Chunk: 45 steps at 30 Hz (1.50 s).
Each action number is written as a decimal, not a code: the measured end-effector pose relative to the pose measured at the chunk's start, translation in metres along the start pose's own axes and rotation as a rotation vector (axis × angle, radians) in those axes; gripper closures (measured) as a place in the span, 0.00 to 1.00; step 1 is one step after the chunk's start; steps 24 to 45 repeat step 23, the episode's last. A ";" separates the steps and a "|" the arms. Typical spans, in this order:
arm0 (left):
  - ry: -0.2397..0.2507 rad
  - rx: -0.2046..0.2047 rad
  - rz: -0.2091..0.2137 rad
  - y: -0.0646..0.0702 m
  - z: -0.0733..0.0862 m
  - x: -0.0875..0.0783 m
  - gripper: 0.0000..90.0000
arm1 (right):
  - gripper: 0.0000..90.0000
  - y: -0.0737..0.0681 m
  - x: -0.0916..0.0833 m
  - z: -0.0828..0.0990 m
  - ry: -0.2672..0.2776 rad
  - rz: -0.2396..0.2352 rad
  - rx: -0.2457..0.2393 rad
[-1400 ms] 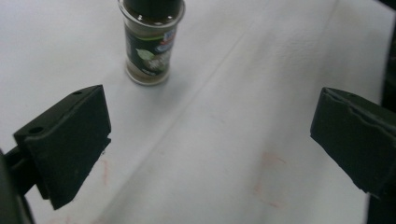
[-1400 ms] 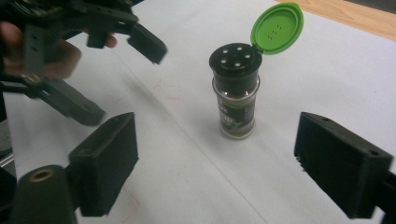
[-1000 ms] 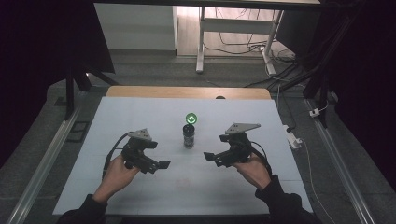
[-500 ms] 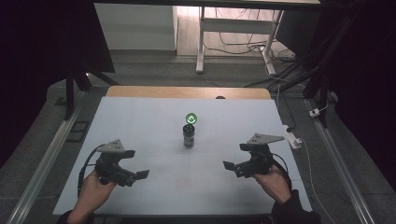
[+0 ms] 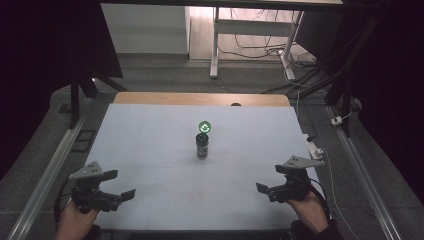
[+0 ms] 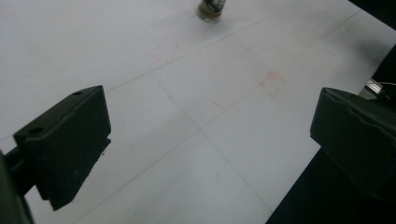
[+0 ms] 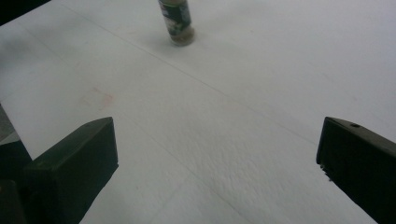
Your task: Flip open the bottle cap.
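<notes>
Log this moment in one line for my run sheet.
left gripper: open, empty | right gripper: open, empty | bottle: upright, mid-table | cap: behind bottle

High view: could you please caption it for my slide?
Both open claws, left and right, held near the white table's front corners; a small bottle stands mid-table.

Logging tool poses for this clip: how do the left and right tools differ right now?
The left tool sits at the table's near-left corner, the right tool at its near-right edge. Left points rightward, right points leftward. Both are open, empty, and well short of the bottle.
</notes>
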<state>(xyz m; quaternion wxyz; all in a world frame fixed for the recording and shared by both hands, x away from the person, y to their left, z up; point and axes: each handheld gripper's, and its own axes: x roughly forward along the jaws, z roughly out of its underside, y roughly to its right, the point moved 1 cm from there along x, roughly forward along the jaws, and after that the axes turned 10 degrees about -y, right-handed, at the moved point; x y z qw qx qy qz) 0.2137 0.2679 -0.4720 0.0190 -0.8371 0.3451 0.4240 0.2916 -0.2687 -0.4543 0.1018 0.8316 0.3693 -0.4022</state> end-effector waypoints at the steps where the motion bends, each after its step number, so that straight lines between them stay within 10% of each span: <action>1: -0.001 -0.005 -0.011 -0.001 0.004 -0.002 0.00 | 0.00 0.001 -0.002 0.004 0.000 0.004 0.011; 18: -0.036 -0.089 -0.141 -0.008 0.040 -0.019 0.00 | 0.00 0.008 -0.023 0.040 -0.048 0.085 0.088; 45: -0.041 -0.102 -0.134 -0.010 0.040 -0.019 0.00 | 0.00 0.010 -0.024 0.041 -0.053 0.090 0.105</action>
